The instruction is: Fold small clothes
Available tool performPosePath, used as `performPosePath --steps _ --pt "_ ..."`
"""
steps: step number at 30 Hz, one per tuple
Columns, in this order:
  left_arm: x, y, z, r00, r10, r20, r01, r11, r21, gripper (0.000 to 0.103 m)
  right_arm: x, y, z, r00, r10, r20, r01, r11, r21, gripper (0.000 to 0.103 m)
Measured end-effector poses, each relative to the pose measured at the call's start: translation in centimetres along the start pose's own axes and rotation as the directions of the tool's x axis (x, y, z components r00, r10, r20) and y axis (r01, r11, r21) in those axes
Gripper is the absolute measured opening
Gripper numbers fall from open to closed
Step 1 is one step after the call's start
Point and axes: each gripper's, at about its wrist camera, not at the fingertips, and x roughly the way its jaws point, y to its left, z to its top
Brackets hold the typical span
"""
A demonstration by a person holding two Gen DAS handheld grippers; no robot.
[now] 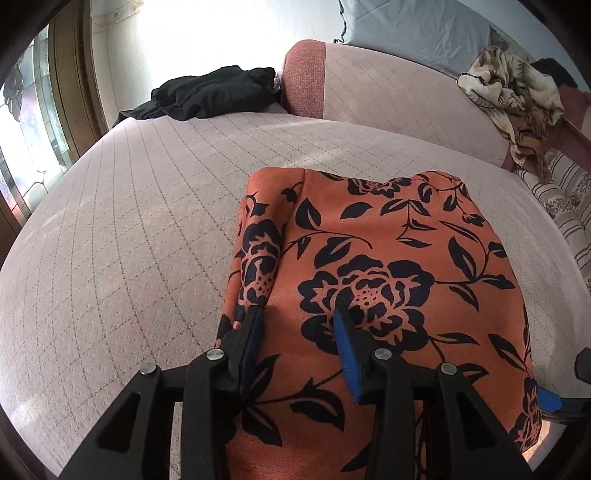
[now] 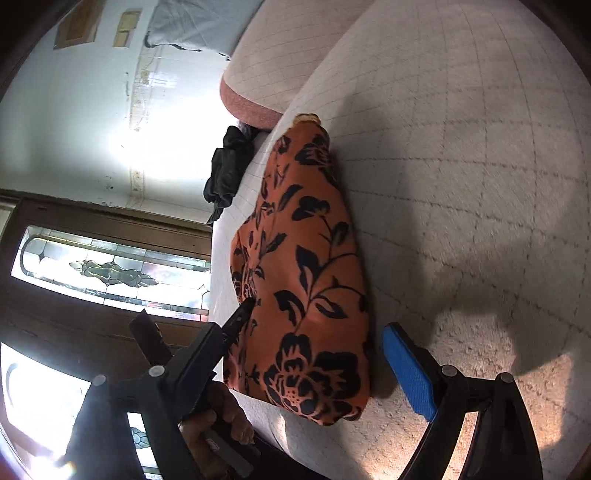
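Observation:
An orange cloth with a black flower print (image 1: 388, 266) lies folded on the quilted pale cushion (image 1: 129, 240). My left gripper (image 1: 295, 314) is open and sits low over the cloth's near left part, its left finger at the folded left edge. In the right wrist view the same cloth (image 2: 306, 277) lies ahead, seen sideways. My right gripper (image 2: 321, 317) is open wide, its jaws standing on either side of the cloth's near end. Its blue pad (image 2: 406, 373) rests by the cushion. The left gripper also shows in that view (image 2: 207, 358), with the hand that holds it.
A black garment (image 1: 210, 92) lies at the cushion's far edge, by the pink-ended backrest (image 1: 306, 77). A crumpled tan patterned cloth (image 1: 517, 96) lies at the far right, and a grey pillow (image 1: 413, 26) sits behind. A glazed wooden door (image 2: 110, 266) stands to the left.

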Motion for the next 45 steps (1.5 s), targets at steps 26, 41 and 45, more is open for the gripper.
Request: performPosePath --steps 26,41,45 --pt "-1.0 0.2 -2.3 0.996 -0.018 0.09 0.014 0.999 0.048 0.042 1.3 3.0 4.1 0.992 -0.13 0.008 0.13 0.984 -0.126 0.08" --pt "-1.1 0.4 -2.2 0.995 -0.03 0.091 0.026 0.999 0.042 0.042 6.7 5.0 6.7 0.974 -0.227 0.0 0.223 0.956 -0.19 0.062" --pt "-1.0 0.4 -2.2 0.995 -0.026 0.094 0.022 0.999 0.048 0.042 6.7 3.3 9.1 0.987 -0.146 0.059 0.149 0.988 -0.045 0.072"
